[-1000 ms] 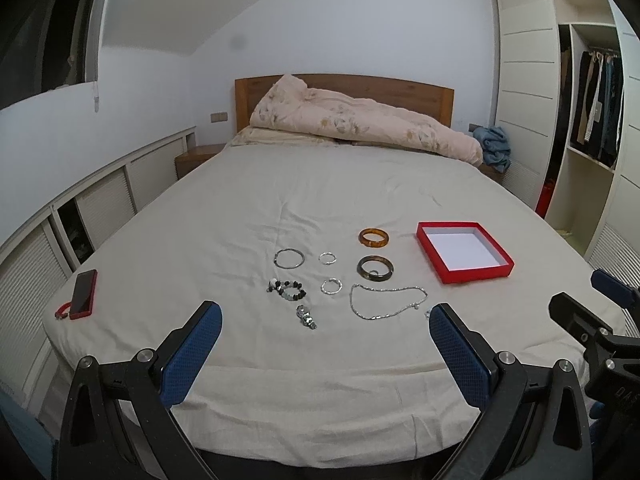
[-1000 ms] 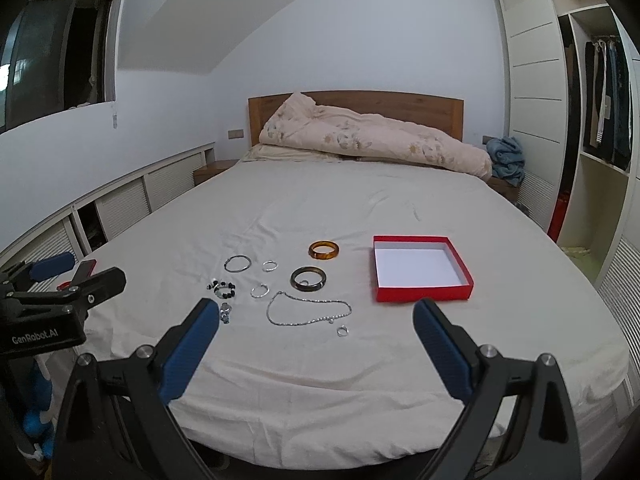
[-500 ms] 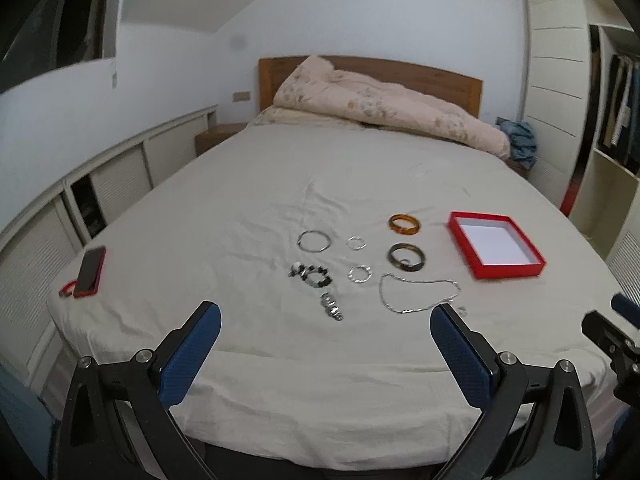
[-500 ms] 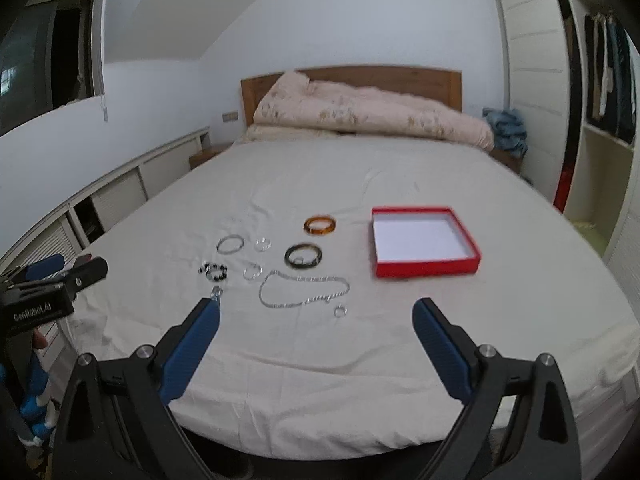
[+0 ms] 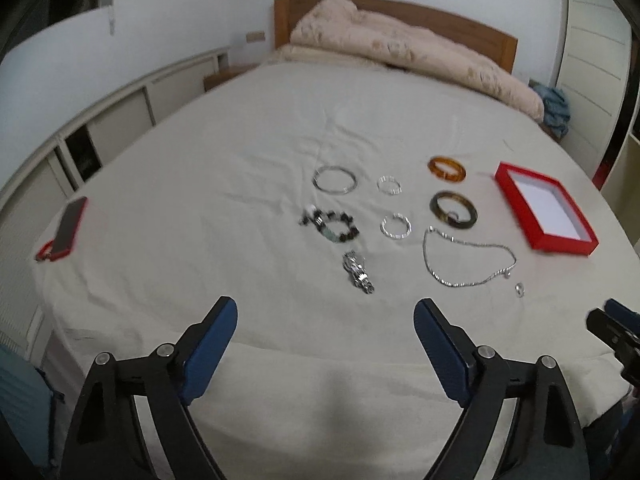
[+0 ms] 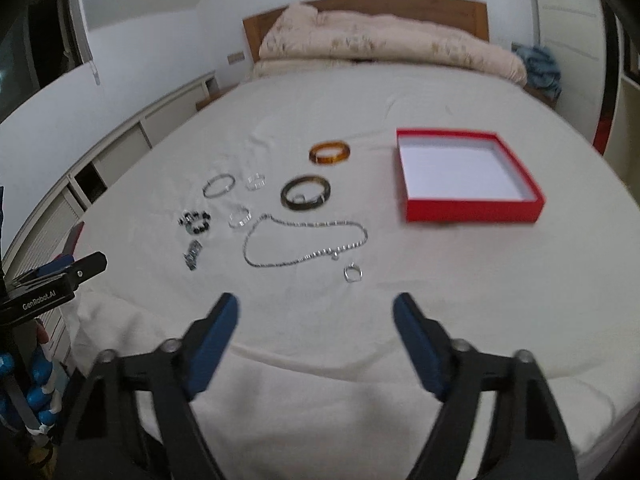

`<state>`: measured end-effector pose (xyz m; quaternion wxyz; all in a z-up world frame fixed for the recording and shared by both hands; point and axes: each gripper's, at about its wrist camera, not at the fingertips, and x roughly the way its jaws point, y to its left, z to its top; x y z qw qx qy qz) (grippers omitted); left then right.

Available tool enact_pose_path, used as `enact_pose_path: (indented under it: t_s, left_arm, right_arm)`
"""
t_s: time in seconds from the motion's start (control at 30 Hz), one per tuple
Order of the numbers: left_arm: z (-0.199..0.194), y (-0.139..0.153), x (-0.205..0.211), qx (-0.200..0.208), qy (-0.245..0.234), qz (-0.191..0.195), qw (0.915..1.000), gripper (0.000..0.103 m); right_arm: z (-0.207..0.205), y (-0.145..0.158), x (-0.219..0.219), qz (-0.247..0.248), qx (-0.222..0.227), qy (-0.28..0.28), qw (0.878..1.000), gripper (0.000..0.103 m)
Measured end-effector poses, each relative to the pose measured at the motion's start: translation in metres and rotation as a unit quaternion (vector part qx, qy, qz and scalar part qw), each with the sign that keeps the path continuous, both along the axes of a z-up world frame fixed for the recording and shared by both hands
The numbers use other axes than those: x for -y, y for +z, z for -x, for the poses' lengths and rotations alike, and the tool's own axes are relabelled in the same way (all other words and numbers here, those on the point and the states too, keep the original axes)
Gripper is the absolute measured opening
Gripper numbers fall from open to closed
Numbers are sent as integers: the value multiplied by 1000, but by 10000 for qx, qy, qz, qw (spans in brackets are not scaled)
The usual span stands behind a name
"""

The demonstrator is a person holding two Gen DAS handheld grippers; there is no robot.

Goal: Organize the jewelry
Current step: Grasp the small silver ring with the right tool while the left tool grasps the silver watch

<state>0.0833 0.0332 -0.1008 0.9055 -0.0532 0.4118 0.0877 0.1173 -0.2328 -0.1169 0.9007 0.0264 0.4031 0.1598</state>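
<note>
Several pieces of jewelry lie on the cream bed sheet (image 5: 240,128): an amber bangle (image 5: 447,168), a dark bangle (image 5: 453,208), a silver chain necklace (image 5: 466,258), a thin silver bangle (image 5: 334,179), a black bead bracelet (image 5: 330,225), a silver watch (image 5: 358,273) and a small ring (image 6: 353,272). An empty red box (image 6: 468,176) with a white floor sits to their right. My left gripper (image 5: 325,320) hovers short of the watch, jaws closing with nothing between them. My right gripper (image 6: 316,314) hangs just short of the ring, jaws closing on nothing.
A red-cased phone (image 5: 68,227) lies near the bed's left edge. A rumpled duvet (image 5: 404,52) is piled against the wooden headboard. Low cabinets (image 5: 100,128) run along the left wall and a wardrobe (image 5: 592,48) stands at the right. The left gripper's body (image 6: 48,284) shows in the right wrist view.
Both grippers have come down and forward toward the jewelry, which now looks larger and nearer. Each pair of jaws has narrowed somewhat.
</note>
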Motion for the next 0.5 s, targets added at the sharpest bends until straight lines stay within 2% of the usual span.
enact_pose_path:
  t_s: [0.13,0.4,0.5]
  left_arm:
    - [-28,-23,2,-313,-98,93,9994,81]
    - [-84,-66,-3,-747,-55,146,9971,73]
    - [-97,-79,-5,-878,-59,191,9959,66]
  right_arm:
    - [-32,-28,1,-82,-420,33,9991,44]
    - [-85,-67,-1,-117,-870,-2,9961,34]
    - [-99,-81,-3,-20,-998,-5,9950,33]
